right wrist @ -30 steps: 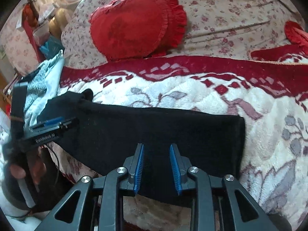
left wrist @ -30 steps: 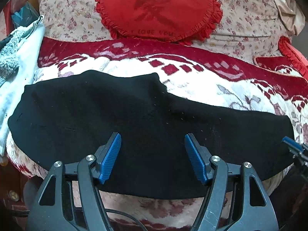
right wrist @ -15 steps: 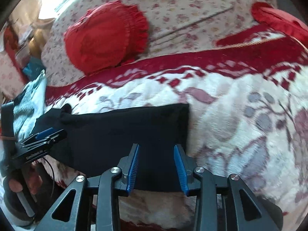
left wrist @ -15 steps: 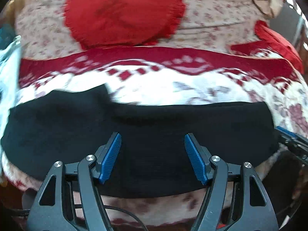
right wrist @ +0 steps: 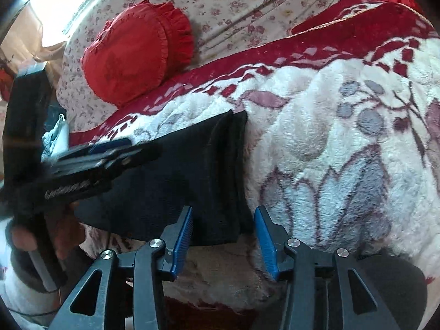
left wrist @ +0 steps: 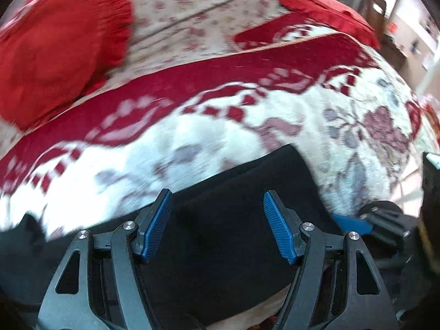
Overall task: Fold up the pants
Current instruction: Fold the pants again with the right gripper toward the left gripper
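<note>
Left wrist view: the left tongs (left wrist: 217,225) are seen spread wide, with nothing pinched between the blue pads, and are held above the black pants (left wrist: 233,247). The pants are laid along the near edge of a white and red floral blanket (left wrist: 247,126), their end lying just beyond the pads. A red cushion (left wrist: 55,46) is seen at the back against a flowered cover (left wrist: 192,5), and part of the other tool shows at the lower right. From the right wrist, the right tongs (right wrist: 223,235) are likewise shown spread, nothing gripped, with the folded end of the pants (right wrist: 192,181) lying just ahead of the gap between the pads. Several stacked layers are visible at that end. The left tongs (right wrist: 110,151) are seen at the left over the pants, blurred, with the hand (right wrist: 41,236) below them.
</note>
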Tool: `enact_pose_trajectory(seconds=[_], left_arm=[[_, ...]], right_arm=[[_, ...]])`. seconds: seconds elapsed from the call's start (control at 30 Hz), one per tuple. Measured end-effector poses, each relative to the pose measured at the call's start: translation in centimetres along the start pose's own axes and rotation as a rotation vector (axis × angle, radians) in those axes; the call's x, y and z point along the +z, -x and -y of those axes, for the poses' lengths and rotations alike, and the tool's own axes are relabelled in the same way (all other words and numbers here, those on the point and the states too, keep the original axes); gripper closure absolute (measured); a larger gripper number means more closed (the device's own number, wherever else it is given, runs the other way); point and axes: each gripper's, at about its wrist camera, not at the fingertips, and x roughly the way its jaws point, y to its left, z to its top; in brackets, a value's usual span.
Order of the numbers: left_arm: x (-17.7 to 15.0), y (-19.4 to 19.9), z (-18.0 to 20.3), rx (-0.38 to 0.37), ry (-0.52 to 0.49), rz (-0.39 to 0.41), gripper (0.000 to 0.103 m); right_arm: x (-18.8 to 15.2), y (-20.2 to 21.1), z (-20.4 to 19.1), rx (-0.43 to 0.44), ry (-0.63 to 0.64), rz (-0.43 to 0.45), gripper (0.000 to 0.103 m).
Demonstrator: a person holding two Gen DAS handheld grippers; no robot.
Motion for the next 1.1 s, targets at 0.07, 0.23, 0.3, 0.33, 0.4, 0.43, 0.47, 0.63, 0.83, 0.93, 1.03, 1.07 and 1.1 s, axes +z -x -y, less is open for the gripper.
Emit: enact_pose_trajectory(seconds=[0.07,0.23,0.3,0.33,0.4,0.43,0.47,0.63,0.83,0.93,1.03,1.07,1.1], left_arm=[[0.8,-1.2,1.1,-0.02,-0.043,-0.03,0.035],[1.9,-3.0,3.0,-0.016,-0.134,-0.055,0.035],[2.6,-3.5,3.6,-0.042,-0.155,-0.065,0.035],[2.7,-3.8,3.6,-0.049,-0.163,-0.074,0.034],[3.1,-4.5,3.8,-0.074,-0.16,-0.089,0.034],[3.3,-4.8,3.9,-0.099,-0.153,-0.106,0.035],[3.4,-5.2,4.0,-0.119,-0.154,-0.127,0.035],[2.8,-5.9,5.0,-0.104,-0.214,-0.103,0.047],[2.9,-4.3,3.2,-0.199,-0.134,-0.09,0.082],[2.7,-2.4,2.7,-0.207,-0.117,-0.054,0.083],[2.5,0.9,1.4,-0.194,-0.099,0.016,0.083],[2.5,1.6,1.0,-0.19,-0.094,0.031,0.083],[2.4,2.9,0.3,-0.183,-0.086,0.054,0.083]], right_arm=[[0.0,-0.3,0.0,0.003,0.003,-0.004,0.058],[0.0,-0.5,0.4,0.028,-0.016,-0.007,0.057],[0.1,-0.6,0.6,0.035,-0.021,-0.01,0.056],[0.1,-0.7,0.7,0.038,-0.023,-0.011,0.056],[0.3,-0.8,0.7,0.045,-0.032,-0.011,0.055],[0.4,-0.9,0.8,0.047,-0.036,-0.01,0.055],[0.5,-1.0,0.8,0.051,-0.04,-0.009,0.054],[0.8,-1.1,0.6,0.06,-0.016,-0.008,0.057],[1.3,-1.2,0.2,0.105,0.006,0.004,0.088],[1.4,-0.6,-1.5,0.104,0.073,0.024,0.088],[2.0,0.8,-3.8,0.14,0.126,0.06,0.089],[2.2,1.3,-4.6,0.156,0.139,0.072,0.089],[2.6,1.8,-5.6,0.179,0.158,0.084,0.089]])
